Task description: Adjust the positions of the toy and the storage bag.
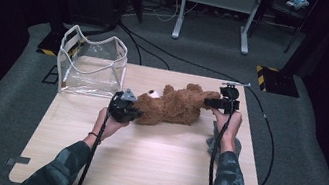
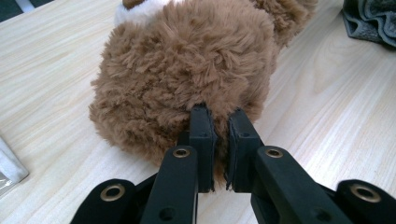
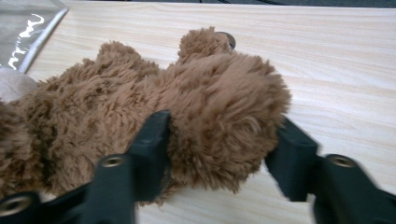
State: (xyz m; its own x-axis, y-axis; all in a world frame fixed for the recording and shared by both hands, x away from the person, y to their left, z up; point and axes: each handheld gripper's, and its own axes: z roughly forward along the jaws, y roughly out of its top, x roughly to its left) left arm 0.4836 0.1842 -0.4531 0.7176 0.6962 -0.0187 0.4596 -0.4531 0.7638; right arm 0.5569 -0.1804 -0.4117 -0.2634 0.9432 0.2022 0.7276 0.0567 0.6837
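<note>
We judge the teddy bear [image 1: 172, 106] near the table's far edge soft, light and squashy: our left gripper [image 2: 217, 116] pinches its fur, while our right gripper [image 3: 219, 140] brackets a limb, its pads at the plush.

Bare table [image 1: 152, 156] lies open in front of the teddy bear [image 1: 175, 105]; behind its left end a clear bag [image 1: 91, 62] blocks the way, a grey cloth [image 1: 237, 146] at right

A dim lab: grey carpet [image 1: 12, 112], trailing floor cables [image 1: 159, 53], metal stand legs [image 1: 214, 14].
</note>
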